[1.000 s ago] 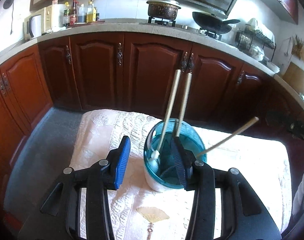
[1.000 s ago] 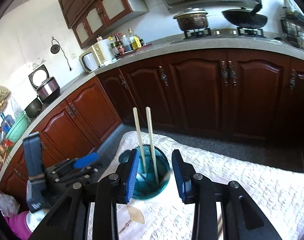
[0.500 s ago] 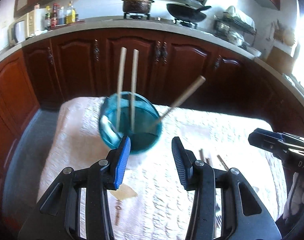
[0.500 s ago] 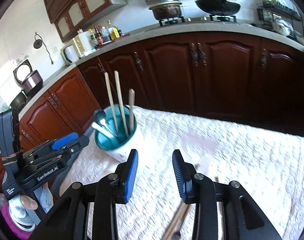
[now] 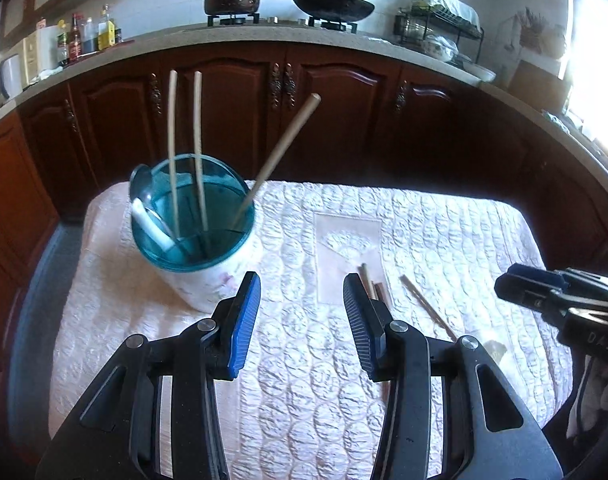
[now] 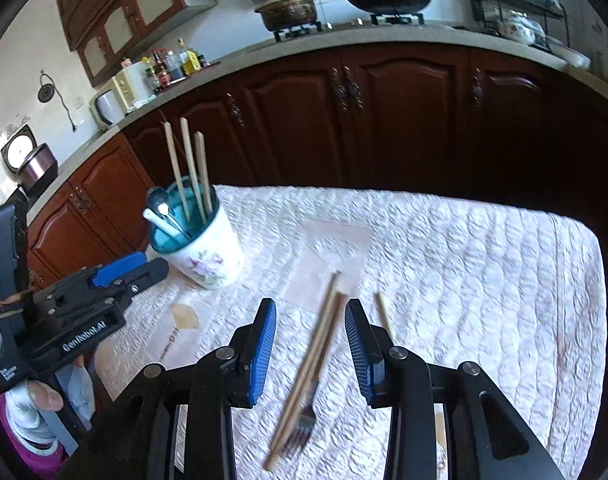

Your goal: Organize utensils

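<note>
Both hand-held grippers, left (image 5: 302, 312) and right (image 6: 310, 344), gape empty above the tabletop (image 6: 484, 264); holder (image 6: 204, 248) contains chopsticks (image 6: 188, 168); fork (image 6: 304, 420) lies loose.

I've pulled my left gripper (image 5: 302, 316) back from the utensil holder (image 5: 196, 236): a second ago its right finger was down inside the teal rim, and now both fingers hang apart, nearer me than the holder and off to its right, empty. My right gripper (image 6: 310, 346) has also backed off; it was right over the holder's mouth and now hovers, jaws apart, above the loose chopsticks (image 6: 308, 372) and fork (image 6: 304, 420) lying on the quilted cloth (image 6: 464, 280) well to the right of the holder. The third stick (image 5: 278, 156) leaning rightward out of the holder looks steeper than it did a second ago.
</note>
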Tool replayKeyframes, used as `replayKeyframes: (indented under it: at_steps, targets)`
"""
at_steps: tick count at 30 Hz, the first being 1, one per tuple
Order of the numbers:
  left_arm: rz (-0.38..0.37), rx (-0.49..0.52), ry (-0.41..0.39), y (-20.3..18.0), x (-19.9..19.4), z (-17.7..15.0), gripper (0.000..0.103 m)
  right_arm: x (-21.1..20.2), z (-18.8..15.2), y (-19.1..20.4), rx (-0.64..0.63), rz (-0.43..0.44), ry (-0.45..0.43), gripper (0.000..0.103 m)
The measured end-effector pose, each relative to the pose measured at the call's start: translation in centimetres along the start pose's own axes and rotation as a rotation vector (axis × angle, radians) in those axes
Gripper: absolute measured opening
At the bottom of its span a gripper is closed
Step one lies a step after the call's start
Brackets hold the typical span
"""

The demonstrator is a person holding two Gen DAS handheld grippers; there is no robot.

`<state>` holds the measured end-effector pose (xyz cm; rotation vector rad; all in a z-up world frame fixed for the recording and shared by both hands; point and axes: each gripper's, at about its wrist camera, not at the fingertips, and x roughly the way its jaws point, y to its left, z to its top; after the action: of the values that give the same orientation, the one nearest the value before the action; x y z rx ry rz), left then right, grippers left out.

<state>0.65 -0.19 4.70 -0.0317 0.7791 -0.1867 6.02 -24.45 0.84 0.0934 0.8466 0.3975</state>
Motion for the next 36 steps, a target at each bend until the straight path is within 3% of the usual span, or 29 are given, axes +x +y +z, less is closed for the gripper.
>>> replayKeyframes:
  at_steps: [10,16,20,24,26,29,36]
  targets:
    - [-0.045,-0.015,0.106,-0.5,3.0,-1.6,0.042,3.1,-3.2,-2.9,0.067,-0.006,0.111,0.034]
    - [-0.037,-0.03,0.141,-0.1,4.1,-2.4,0.042,7.7,-4.3,-3.4,0.093,0.04,0.202,0.023]
    - [-0.031,-0.039,0.15,0.5,4.5,-2.7,0.042,11.0,-4.2,-3.0,0.112,0.069,0.251,0.022]
    - [-0.029,-0.046,0.164,1.0,4.9,-3.0,0.042,13.7,-4.1,-2.7,0.112,0.043,0.298,0.022]
    - [-0.032,-0.045,0.172,1.0,5.1,-3.2,0.042,14.6,-4.3,-3.0,0.128,0.041,0.317,0.017]
    - [-0.043,-0.046,0.185,0.8,5.7,-3.3,0.042,14.5,-4.6,-3.7,0.15,0.048,0.305,0.009]
    - [-0.086,-0.027,0.238,-0.8,8.7,-2.7,0.042,12.0,-6.1,-6.5,0.136,-0.023,0.308,0.009]
